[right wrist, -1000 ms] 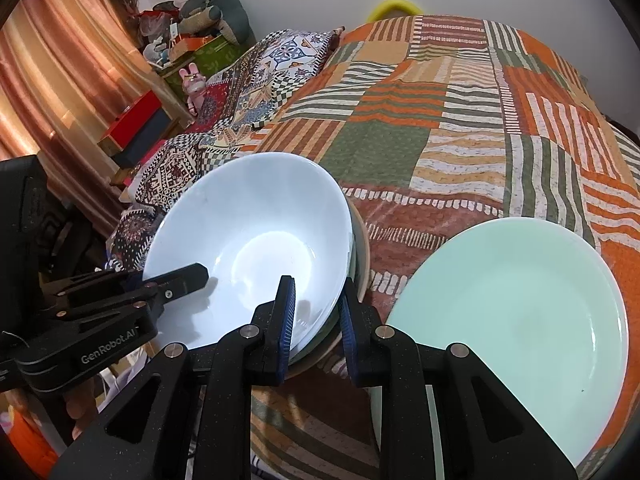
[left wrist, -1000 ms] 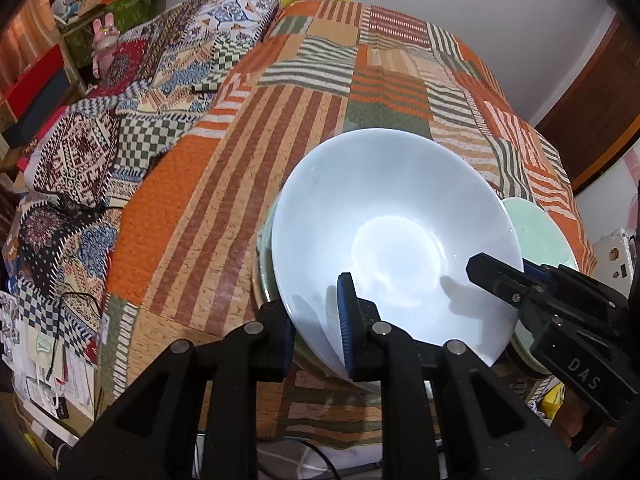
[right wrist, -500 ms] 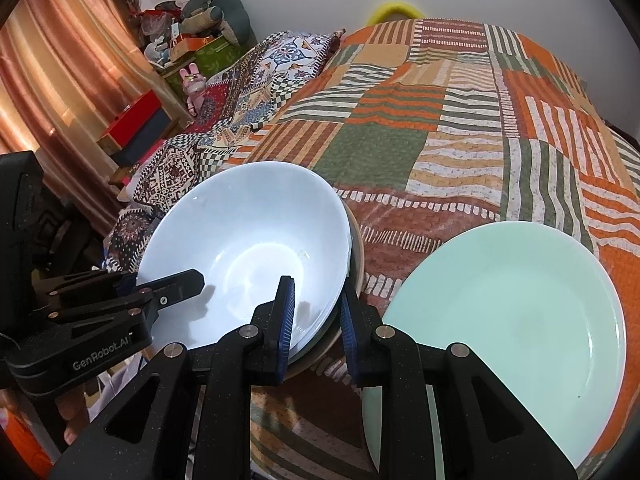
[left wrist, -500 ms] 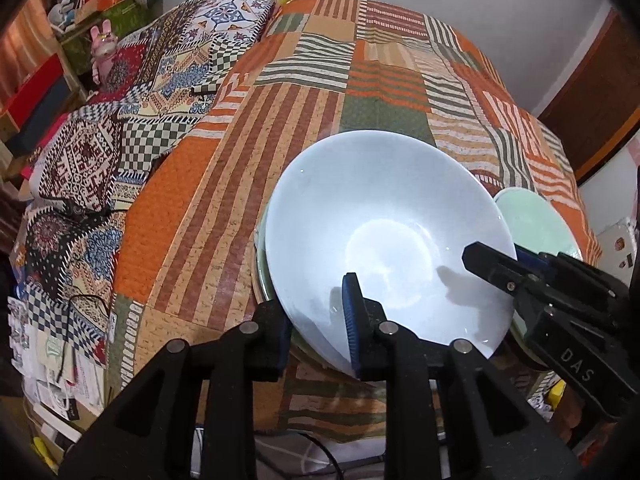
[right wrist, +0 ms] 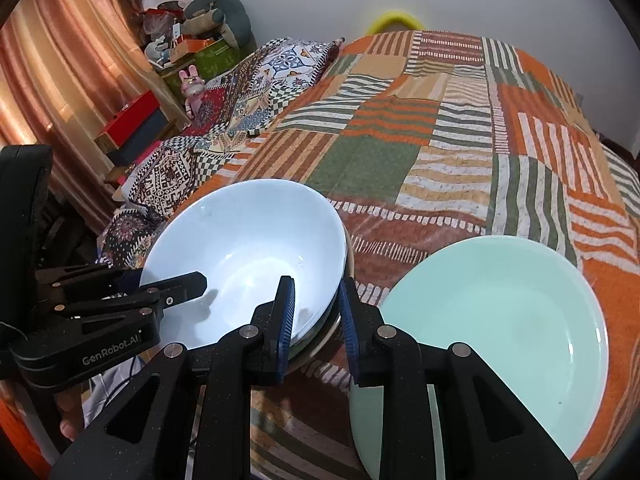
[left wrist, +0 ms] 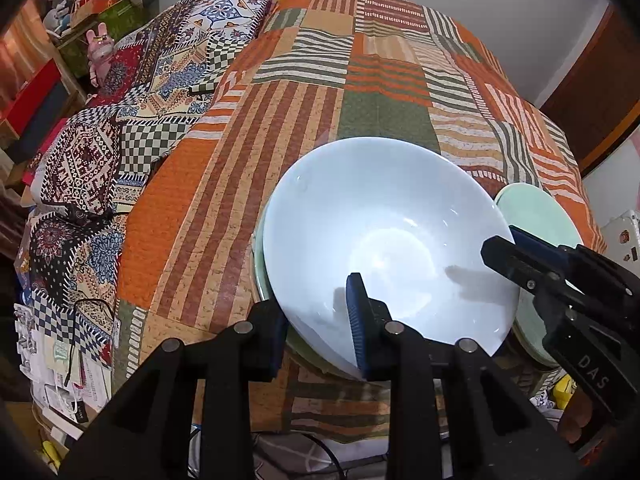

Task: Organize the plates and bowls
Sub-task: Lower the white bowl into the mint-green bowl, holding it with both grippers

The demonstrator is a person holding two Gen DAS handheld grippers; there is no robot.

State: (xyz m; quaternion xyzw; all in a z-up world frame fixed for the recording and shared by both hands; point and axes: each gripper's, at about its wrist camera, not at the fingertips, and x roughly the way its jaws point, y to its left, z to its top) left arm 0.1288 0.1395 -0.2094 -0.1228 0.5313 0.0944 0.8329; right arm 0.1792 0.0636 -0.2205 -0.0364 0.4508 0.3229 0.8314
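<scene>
1. Now the left gripper (left wrist: 316, 332) has its jaws opening, the near rim of the white bowl (left wrist: 384, 240) between them; whether the pads still press it is unclear.
2. Opposite, the right gripper (right wrist: 316, 320) clamps the bowl's other rim, jaws nearly shut.
3. Beneath the bowl sit other dishes (right wrist: 320, 340), mostly hidden; only edges show.
4. Just beside the stack lies a green plate (right wrist: 500, 320), partly covered by the right gripper.
5. All rest on a patchwork quilt (left wrist: 280, 140).
</scene>
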